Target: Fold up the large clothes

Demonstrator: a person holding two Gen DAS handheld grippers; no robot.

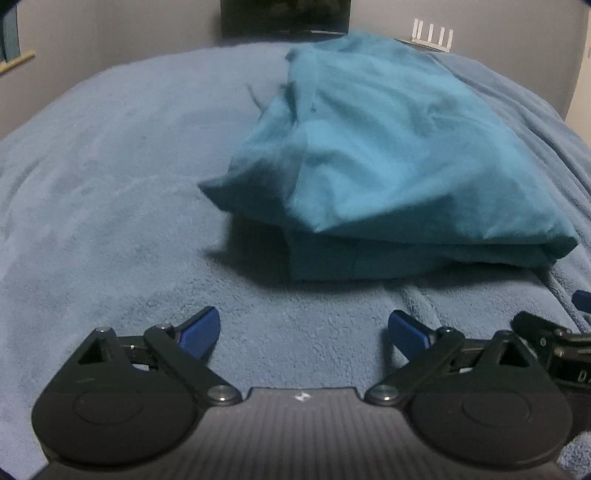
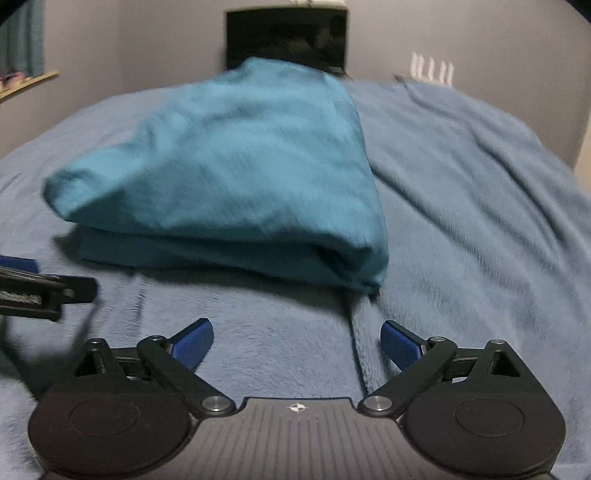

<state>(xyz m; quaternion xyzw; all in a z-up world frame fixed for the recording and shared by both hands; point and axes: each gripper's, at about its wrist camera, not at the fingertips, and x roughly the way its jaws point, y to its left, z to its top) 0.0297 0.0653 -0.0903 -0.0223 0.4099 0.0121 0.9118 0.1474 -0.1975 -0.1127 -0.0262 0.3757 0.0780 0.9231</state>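
A teal garment [image 1: 380, 155] lies folded in layers on a blue fleece blanket [image 1: 110, 192]. It also shows in the right wrist view [image 2: 229, 177]. My left gripper [image 1: 303, 332] is open and empty, a short way in front of the garment's near edge and apart from it. My right gripper [image 2: 297, 341] is open and empty, in front of the garment's near right corner and apart from it. Each gripper shows at the edge of the other's view: the right one at the left wrist view's far right, the left one at the right wrist view's far left.
The blanket [image 2: 480, 206] covers a bed and has ridges on its right side. A dark screen [image 2: 288, 37] stands against the grey back wall. A white router with antennas [image 1: 432, 35] sits at the back right. A shelf edge [image 2: 26, 83] is at the far left.
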